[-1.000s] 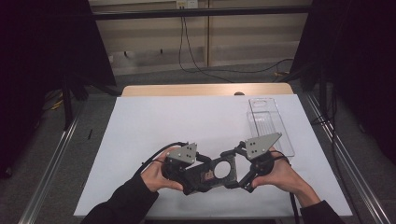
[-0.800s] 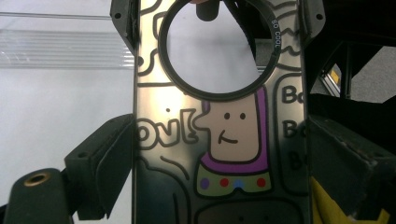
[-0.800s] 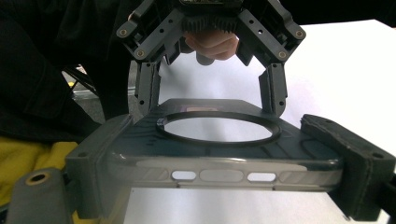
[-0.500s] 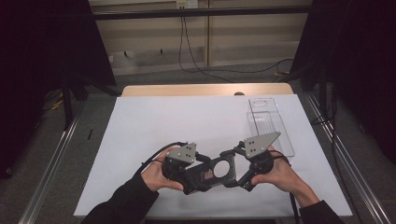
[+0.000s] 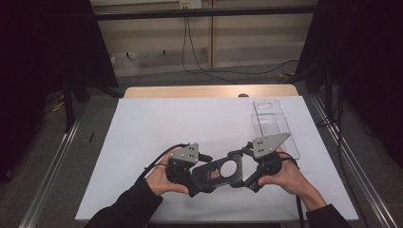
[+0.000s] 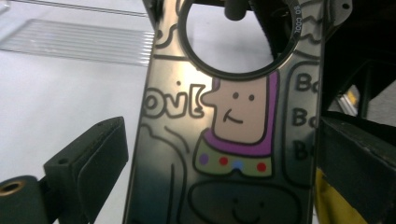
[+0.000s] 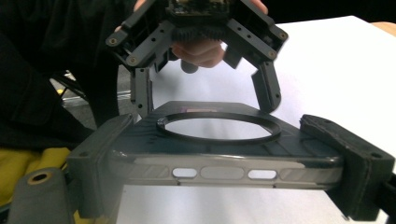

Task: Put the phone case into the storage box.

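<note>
Lighting falls evenly from above: the white worktop (image 5: 157, 128) reads bright, its surroundings near black. Shadows under my hands are soft and short. Glare streaks the phone case (image 6: 233, 140) in my left gripper view, where my near jaws blur. My right gripper view is soft and slightly grainy throughout.

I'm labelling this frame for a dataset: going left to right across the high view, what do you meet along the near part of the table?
Left hand → left gripper → phone case → right gripper → right hand.
</note>
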### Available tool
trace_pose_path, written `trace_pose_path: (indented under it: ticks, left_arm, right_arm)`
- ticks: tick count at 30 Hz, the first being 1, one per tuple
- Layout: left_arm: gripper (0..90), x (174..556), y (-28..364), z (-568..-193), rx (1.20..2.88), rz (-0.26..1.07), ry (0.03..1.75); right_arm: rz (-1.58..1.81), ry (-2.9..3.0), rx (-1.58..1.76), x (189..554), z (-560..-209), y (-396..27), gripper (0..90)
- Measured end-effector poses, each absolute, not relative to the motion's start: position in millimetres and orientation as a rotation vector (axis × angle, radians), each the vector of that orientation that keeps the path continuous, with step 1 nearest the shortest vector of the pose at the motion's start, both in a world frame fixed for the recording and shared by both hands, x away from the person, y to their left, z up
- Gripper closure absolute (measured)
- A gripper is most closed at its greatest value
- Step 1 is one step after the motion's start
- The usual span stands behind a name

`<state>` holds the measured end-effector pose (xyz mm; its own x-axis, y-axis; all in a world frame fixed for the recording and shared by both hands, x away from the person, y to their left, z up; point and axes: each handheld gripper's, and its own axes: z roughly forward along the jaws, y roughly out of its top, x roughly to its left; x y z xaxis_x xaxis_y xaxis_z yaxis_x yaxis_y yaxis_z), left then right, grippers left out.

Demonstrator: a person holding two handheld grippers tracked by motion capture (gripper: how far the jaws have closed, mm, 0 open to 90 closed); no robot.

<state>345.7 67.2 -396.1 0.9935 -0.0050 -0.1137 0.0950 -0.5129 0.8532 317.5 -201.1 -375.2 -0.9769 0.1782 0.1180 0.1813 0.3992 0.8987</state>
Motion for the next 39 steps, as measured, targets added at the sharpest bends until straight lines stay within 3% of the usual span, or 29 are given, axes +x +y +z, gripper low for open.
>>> trace_pose_path:
  ticks: [7, 35, 39]
  left_arm:
    - [4.6, 340, 70, -390, 2.079, -0.025, 0.109]
    - [3.0, 336, 107, -380, 1.943, 0.133, 0.340]
    - [2.8, 334, 118, -383, 1.908, 0.219, 0.404]
  right_arm:
    - [-1.716, -2.611, -0.385, 318, -374, -206, 11.9]
    - [-1.711, -2.663, -0.800, 321, -373, -219, 11.8]
    - [-1.698, -2.649, -0.854, 323, -373, -221, 11.8]
